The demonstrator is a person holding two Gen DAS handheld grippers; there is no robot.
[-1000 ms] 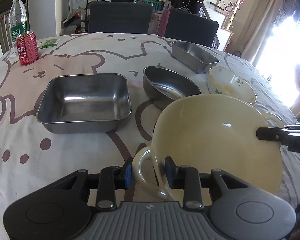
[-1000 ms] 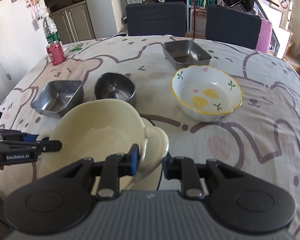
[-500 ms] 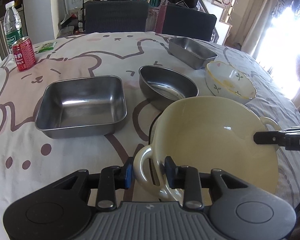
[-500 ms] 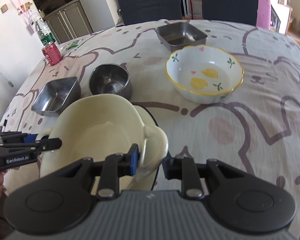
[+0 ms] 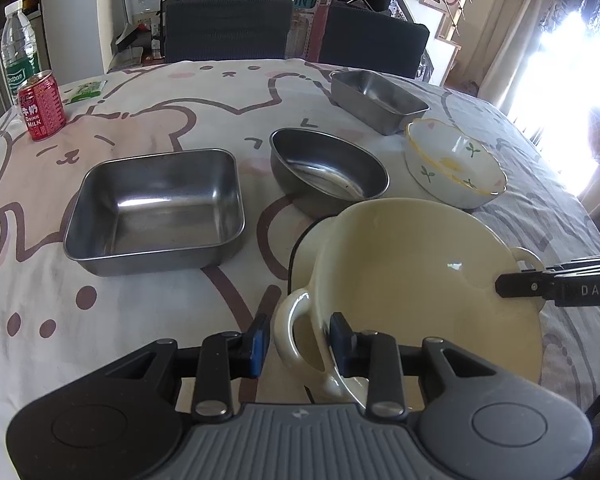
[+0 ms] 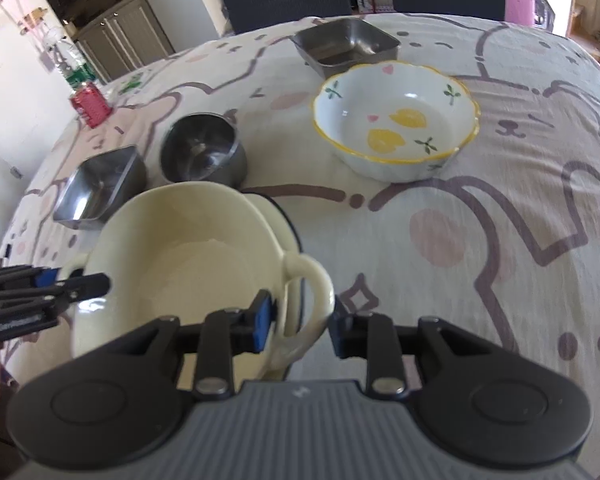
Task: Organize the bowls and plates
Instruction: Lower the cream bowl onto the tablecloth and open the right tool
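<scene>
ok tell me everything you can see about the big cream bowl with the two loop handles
The cream, glossy, ceramic-looking bowl with two loop handles is large, round, deep and empty. It is tilted, and whether it touches the bear-print tablecloth is unclear. The left gripper has its fingers either side of one handle; the right gripper straddles the opposite handle. Whether either is clamped tight is unclear. It sits nearest the cameras, in front of the round steel bowl.

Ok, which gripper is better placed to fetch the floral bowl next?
Right, probably: the floral bowl lies ahead of the right gripper across bare cloth; for the left gripper the cream bowl stands between.
</scene>
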